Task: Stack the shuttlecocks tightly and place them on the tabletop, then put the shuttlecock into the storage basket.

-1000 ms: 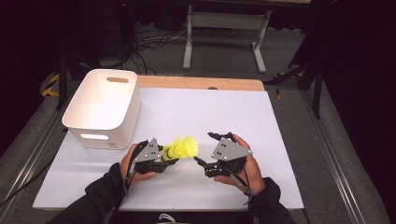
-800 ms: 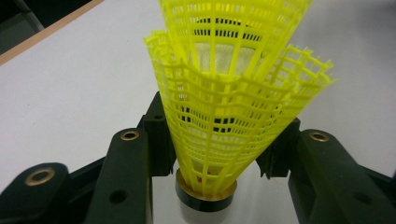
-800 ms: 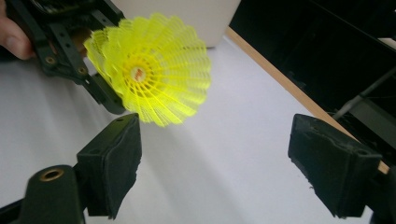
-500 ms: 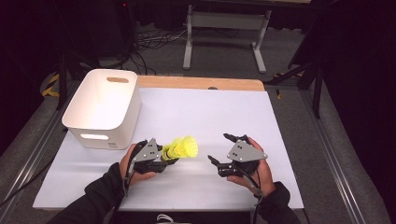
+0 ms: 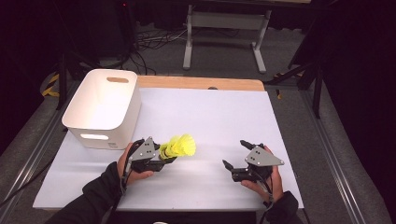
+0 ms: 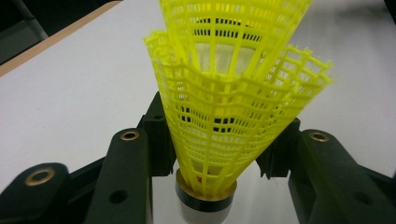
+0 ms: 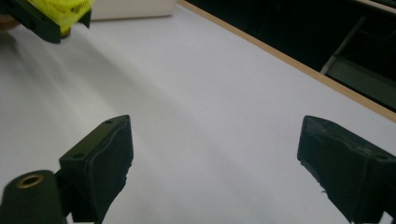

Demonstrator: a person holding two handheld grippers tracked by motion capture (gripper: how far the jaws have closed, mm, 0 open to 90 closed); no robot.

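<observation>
Two nested shuttlecocks (image 6: pixel 224 116) sit pinched in the left hand-held gripper (image 5: pixel 159 157) low over the bench (image 5: pixel 224 116), while the right hand-held gripper (image 5: pixel 239 154), jaws just spread and empty, has drawn away, suggesting the bin (image 5: pixel 103 108) comes next.

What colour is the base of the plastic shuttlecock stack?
The yellow mesh shuttlecock stack has a white base with a black band, seen best in the left gripper view.
</observation>
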